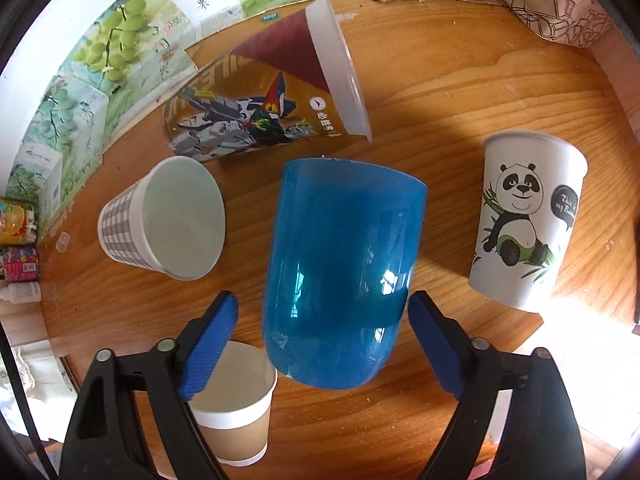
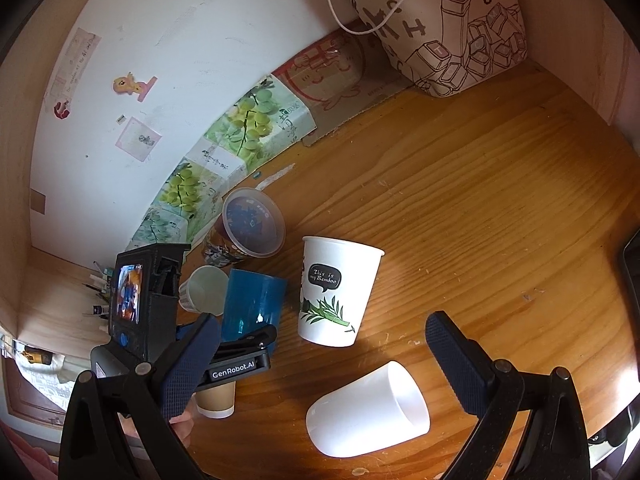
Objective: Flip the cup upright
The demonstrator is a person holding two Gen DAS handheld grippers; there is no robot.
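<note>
A blue plastic cup (image 1: 340, 272) stands on the wooden table (image 1: 460, 80), its base facing me in the left wrist view. My left gripper (image 1: 324, 344) is open, its blue pads on either side of the cup without touching it. The blue cup also shows in the right wrist view (image 2: 252, 304). A white cup (image 2: 368, 412) lies on its side on the table (image 2: 500, 200), mouth to the right. My right gripper (image 2: 320, 364) is open and empty above and around it.
A panda cup (image 1: 524, 220) (image 2: 336, 292) stands right of the blue cup. A robot-print cup (image 1: 264, 96) and a checked cup (image 1: 164, 216) lie on their sides. A brown paper cup (image 1: 236, 404) stands upright near the left finger. Boxes and a bag (image 2: 452, 28) line the back.
</note>
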